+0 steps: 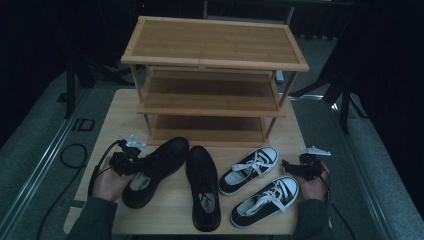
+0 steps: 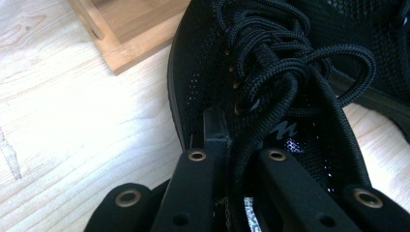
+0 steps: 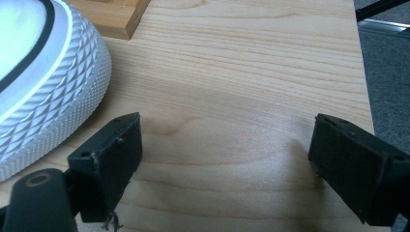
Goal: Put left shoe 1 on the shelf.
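Observation:
A black lace-up shoe (image 1: 157, 167) lies at the table's front left, toe toward the wooden rack (image 1: 215, 65). My left gripper (image 1: 129, 161) is shut on this shoe's side wall near the laces (image 2: 270, 63); in the left gripper view the gripper (image 2: 239, 145) has one jaw outside the wall and one inside the opening. The second black shoe (image 1: 202, 187) lies beside it. Two black-and-white sneakers (image 1: 250, 169) (image 1: 267, 200) lie at the front right. My right gripper (image 1: 291, 168) stands open just right of the nearer sneaker's toe; the right gripper view shows the gripper (image 3: 227, 145) with jaws wide apart over bare wood beside the white toe cap (image 3: 53, 96).
The three-tier bamboo rack stands at the back of the light wooden table (image 1: 115, 115), its shelves bare; its bottom corner (image 3: 116, 19) is close ahead of the right gripper. The table's right edge (image 3: 360, 72) drops to grey floor. Cables trail off the left side.

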`<state>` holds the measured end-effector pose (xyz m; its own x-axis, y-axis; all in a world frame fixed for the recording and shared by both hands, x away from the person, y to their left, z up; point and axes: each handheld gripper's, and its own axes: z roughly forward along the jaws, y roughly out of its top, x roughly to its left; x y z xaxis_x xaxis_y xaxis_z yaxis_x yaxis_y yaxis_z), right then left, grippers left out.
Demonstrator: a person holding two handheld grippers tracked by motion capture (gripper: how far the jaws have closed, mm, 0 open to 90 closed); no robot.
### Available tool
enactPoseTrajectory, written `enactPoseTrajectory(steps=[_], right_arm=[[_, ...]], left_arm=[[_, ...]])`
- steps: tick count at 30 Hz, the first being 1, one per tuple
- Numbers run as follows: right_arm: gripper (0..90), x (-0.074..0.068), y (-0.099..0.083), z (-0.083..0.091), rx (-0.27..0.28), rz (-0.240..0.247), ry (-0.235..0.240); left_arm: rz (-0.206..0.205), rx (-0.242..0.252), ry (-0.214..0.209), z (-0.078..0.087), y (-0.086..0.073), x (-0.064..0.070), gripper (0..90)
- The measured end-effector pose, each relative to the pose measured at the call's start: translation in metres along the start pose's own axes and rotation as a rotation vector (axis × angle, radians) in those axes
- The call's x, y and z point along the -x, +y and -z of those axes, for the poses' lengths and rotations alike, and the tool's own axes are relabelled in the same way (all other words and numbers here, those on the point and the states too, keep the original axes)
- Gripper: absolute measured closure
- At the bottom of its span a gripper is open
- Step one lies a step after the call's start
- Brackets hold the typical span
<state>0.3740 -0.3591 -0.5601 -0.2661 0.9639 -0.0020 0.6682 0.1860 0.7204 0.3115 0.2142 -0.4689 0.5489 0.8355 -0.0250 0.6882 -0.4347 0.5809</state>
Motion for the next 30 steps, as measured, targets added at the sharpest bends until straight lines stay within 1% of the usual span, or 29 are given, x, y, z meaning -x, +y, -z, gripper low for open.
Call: enactPoseTrajectory(steps=[5, 6, 12, 17, 20, 30], right_arm=[[11.8, 0.000, 0.000, 0.000, 0.000, 0.000, 0.000], [11.8, 0.000, 0.000, 0.000, 0.000, 0.000, 0.000], [11.8, 0.000, 0.000, 0.000, 0.000, 0.000, 0.000], [11.8, 0.000, 0.000, 0.000, 0.000, 0.000, 0.000], [11.8, 0.000, 0.000, 0.000, 0.000, 0.000, 0.000], [11.8, 0.000, 0.000, 0.000, 0.000, 0.000, 0.000]], left_arm=[[0.015, 0.015, -0.004, -0.002, 0.006, -0.003, 88.1], [0.024, 0.020, -0.006, -0.002, 0.008, -0.003, 88.1], [0.046, 0.030, -0.010, -0.008, 0.019, -0.007, 88.1], [0.073, 0.038, -0.004, -0.013, 0.028, -0.009, 88.1], [0.087, 0.042, 0.002, -0.017, 0.032, -0.010, 88.1], [0.138, 0.049, 0.041, -0.033, 0.043, -0.013, 88.1]])
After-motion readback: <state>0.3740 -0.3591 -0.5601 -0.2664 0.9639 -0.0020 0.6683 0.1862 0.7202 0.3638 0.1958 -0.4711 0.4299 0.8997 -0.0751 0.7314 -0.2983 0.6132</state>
